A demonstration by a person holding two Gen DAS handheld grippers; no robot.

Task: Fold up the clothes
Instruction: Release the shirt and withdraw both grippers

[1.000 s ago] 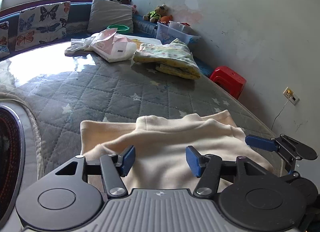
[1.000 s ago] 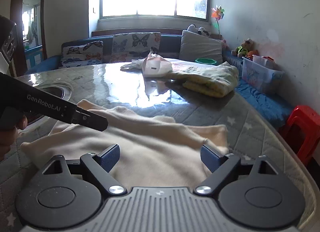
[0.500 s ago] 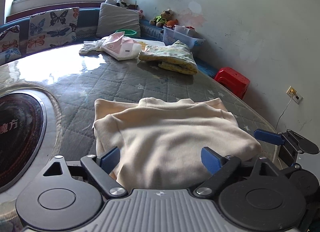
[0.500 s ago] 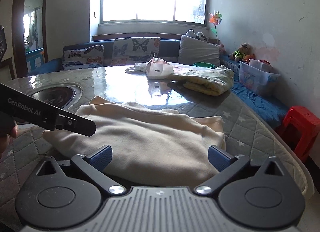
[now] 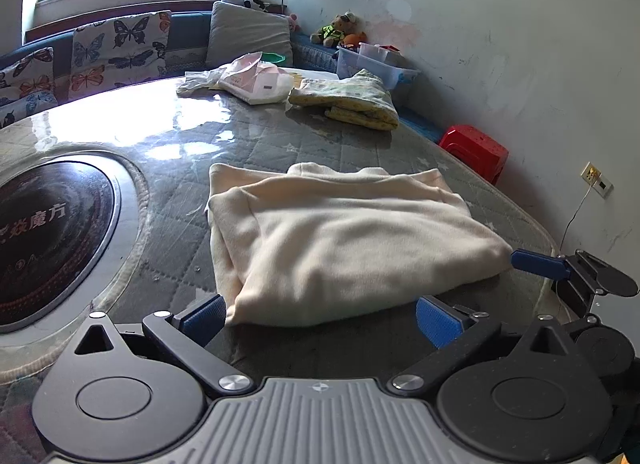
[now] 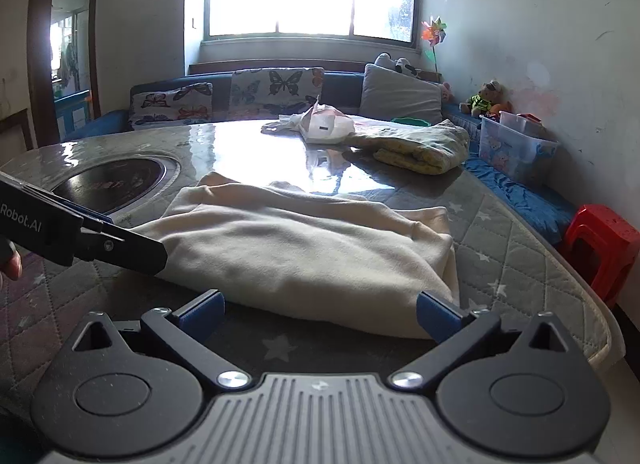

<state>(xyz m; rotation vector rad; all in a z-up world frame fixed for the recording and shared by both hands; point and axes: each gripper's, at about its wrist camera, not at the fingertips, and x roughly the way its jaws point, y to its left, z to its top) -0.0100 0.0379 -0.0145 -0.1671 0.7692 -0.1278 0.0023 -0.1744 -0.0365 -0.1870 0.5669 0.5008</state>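
Cream fleece garment [image 5: 344, 236], folded, is lying soft, thick and light; your left gripper [image 5: 320, 314] and right gripper [image 6: 318, 310] are hovering spread, empty; you are best pinching its near folded edge

bare tbl [image 5: 340, 348] nr side, blanket [image 5: 348, 103] far

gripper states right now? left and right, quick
Left gripper: open, holding nothing, just short of the cream garment.
Right gripper: open, holding nothing, at the garment's near edge.
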